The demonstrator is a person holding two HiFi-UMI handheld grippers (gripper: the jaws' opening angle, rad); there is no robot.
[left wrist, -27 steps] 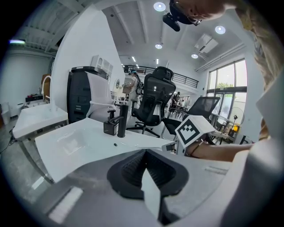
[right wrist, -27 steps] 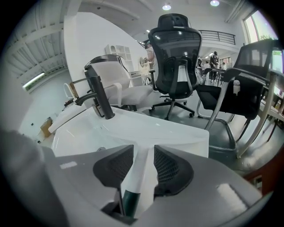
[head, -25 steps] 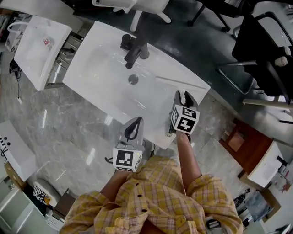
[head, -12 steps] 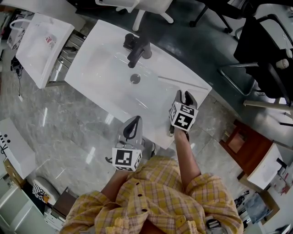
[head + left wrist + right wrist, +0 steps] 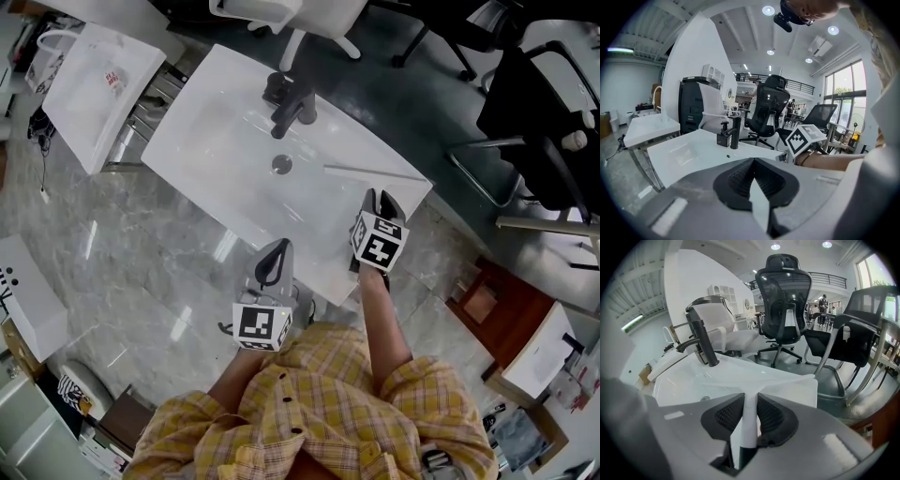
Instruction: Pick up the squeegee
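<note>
Left gripper sat off the sink's near edge, over the floor. Its own view had the jaws pressed together with nothing between them. That view also caught the right gripper's marker cube to the right of the sink, which the right gripper view didn't show. Right gripper was over the sink's near-right corner. The head view hid what it held behind the gripper body; the right gripper view settled it, with both pads pinching the squeegee by its handle. Squeegee was all white and T-shaped, a flat handle running up from between the pads to a long thin blade set crosswise over the sink's right part. From the head view only the blade read, as a thin pale line right of the drain. Couldn't tell from any view whether the blade touched the sink surface or hung just above it. Past the drain, the black faucet stood at the sink's far edge. Beyond the sink, the right gripper view showed a black mesh office chair.
</note>
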